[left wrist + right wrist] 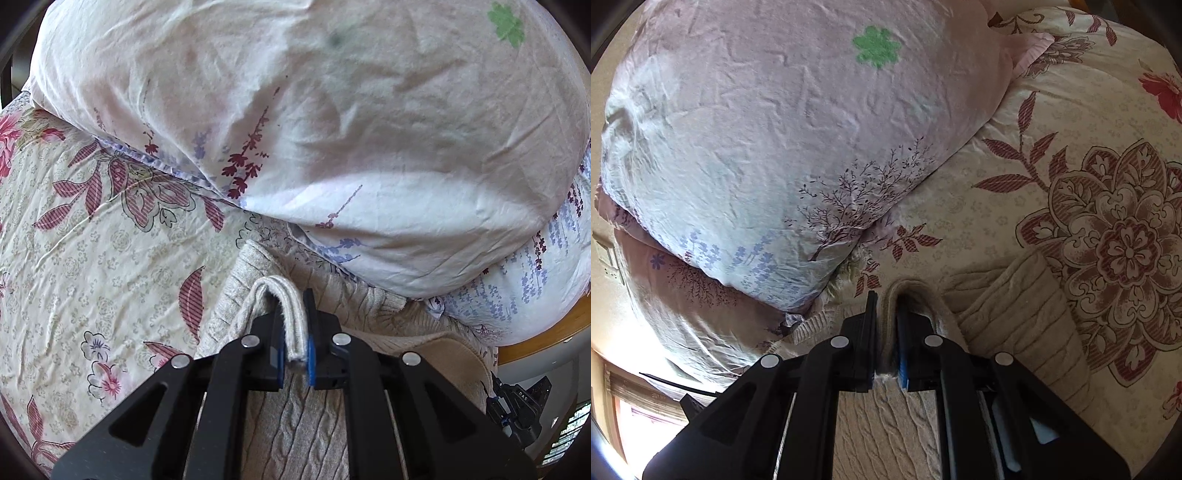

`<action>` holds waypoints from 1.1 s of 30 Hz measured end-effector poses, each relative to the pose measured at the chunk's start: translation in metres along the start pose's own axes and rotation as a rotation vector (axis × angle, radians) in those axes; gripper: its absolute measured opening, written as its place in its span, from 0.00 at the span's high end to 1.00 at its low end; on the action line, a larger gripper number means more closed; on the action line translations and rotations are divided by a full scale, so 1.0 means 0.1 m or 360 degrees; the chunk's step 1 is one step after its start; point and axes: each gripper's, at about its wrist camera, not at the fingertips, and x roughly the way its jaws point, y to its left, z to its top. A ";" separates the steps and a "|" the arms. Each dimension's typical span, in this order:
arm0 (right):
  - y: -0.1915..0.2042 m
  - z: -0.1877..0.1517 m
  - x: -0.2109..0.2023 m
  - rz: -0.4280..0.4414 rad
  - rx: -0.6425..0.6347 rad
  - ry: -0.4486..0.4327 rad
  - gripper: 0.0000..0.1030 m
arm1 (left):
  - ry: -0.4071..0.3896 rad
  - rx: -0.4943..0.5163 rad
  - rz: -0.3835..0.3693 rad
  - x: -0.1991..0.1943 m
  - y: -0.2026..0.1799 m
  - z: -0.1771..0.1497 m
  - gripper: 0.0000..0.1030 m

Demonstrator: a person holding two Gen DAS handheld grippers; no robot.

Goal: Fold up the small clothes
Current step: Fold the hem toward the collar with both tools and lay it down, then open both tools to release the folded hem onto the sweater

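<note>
A beige cable-knit sweater (291, 424) lies on a floral bedsheet (92, 258), close to a big pillow. My left gripper (293, 332) is shut on a folded edge of the sweater, which arches up between the blue pads. In the right wrist view my right gripper (886, 328) is shut on another raised edge of the same sweater (882, 435). A ribbed sleeve (1023, 314) lies to its right on the sheet (1052, 129). The tip of the right gripper shows at the left wrist view's lower right (517, 410).
A large white pillow with purple sprigs and a green clover (332, 129) fills the far side and overlaps the sweater's top; it also shows in the right wrist view (775, 147). A wooden bed edge (546, 336) runs at the right. A window (646, 417) is at lower left.
</note>
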 end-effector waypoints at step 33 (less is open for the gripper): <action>0.84 -0.82 -0.03 -0.0296 -0.0803 0.0115 0.18 | 0.0017 0.0410 -0.0122 -0.42 -0.44 -0.35 0.14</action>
